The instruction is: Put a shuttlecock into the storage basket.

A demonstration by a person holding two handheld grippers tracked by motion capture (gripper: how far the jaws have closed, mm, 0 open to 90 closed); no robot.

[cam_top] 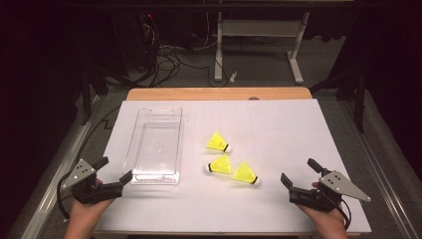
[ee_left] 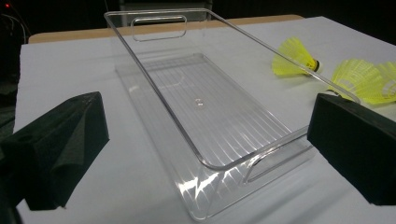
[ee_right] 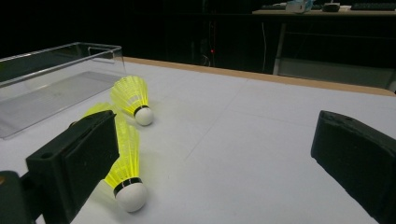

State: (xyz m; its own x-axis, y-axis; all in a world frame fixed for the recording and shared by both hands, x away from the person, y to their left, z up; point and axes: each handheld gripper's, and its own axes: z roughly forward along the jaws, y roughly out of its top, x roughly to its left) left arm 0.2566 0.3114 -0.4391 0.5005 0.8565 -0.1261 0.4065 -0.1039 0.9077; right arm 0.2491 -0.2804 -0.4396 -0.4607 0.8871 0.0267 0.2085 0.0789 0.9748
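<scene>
Black left tool (cam_top: 113, 174), black right tool (cam_top: 299, 173), grey triangular plates, black cables

Place: lab – dark room | cables (cam_top: 166, 59) on floor | white bench frame (cam_top: 259, 30) | paper-covered table (cam_top: 278, 129)

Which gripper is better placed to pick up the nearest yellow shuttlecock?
Probably the right gripper. It is open on the shuttlecocks' side, and the nearest shuttlecock lies just beyond its jaws. The left gripper, also open, faces the clear plastic tray, which stands between it and the shuttlecocks.
</scene>
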